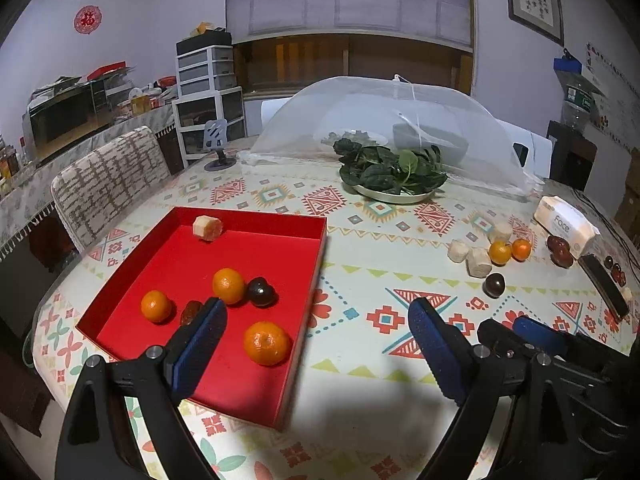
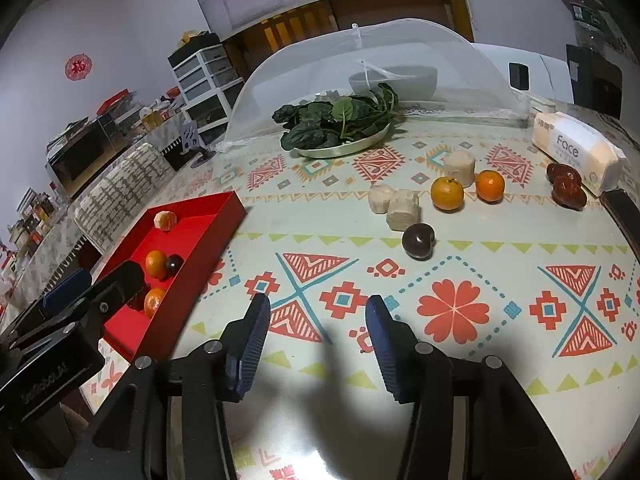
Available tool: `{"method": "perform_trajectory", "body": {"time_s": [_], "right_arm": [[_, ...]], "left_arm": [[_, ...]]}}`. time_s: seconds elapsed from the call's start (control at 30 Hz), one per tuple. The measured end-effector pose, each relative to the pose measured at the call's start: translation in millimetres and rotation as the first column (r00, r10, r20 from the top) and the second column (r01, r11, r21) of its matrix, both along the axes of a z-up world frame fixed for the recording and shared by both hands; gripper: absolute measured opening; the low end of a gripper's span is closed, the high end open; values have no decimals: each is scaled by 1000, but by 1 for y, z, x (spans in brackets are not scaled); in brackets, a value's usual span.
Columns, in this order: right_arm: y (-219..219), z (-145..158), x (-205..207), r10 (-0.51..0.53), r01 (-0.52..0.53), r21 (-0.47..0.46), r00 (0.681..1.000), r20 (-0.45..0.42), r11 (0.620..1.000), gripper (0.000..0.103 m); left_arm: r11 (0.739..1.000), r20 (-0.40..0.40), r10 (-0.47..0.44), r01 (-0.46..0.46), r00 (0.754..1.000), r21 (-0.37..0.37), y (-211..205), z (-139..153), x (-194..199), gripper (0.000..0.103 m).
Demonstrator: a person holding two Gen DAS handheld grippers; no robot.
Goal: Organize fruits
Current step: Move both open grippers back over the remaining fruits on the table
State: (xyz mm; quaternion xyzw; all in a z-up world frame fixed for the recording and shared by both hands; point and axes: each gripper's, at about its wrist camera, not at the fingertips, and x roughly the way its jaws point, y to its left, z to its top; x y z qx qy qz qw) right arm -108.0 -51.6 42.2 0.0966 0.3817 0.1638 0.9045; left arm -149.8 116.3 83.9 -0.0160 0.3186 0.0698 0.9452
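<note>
1. Plainly, the left gripper stood with its jaws wide apart and nothing between them; its left finger hung over the near part of the red tray, its right finger over bare tablecloth.
2. Beside it, the right gripper had its jaws parted, narrower than the left's, with only the patterned tablecloth under the gap and no fruit gripped.
3. Inside the tray lay three oranges: one at about five o'clock of the tray's middle, one near its centre, one at nine o'clock.
4. A dark plum touched the central orange on its three o'clock side, and a reddish-brown date lay just beside the left finger, partly hidden by it.
5. A pale peeled chunk sat in the tray's far corner, at twelve o'clock.
6. Outside the tray, seen from the right wrist, a second dark plum lay on the cloth at one o'clock of the right gripper.
7. Just beyond it stood three pale chunks, with two more oranges at their two o'clock.
8. Farther off at two o'clock, red dates lay against a tissue pack.
9. At twelve o'clock, a plate of greens sat before a mesh food cover.
</note>
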Motion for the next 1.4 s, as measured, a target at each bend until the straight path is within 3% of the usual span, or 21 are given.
{"method": "perform_trajectory", "body": {"time_s": [1.0,1.17,1.27,1.4], "right_arm": [[-21,-18,19,-36,36,8,998,-49,999,54],[-27,-14,20,-100,97,-81,994,-35,992,54],[-32,-3,13,-172,176,-195,984,36,965,54],[-42,8,7,-222,241,-255,970,102,936,54]], "left_arm": [[999,-71,-46,47,996,9,-19,-18,26,92],[998,-78,-59,60,995,7,-24,-21,29,92],[998,-80,-60,61,995,9,-26,-21,31,92],[997,-83,-68,70,994,21,-35,-21,33,92]]}}
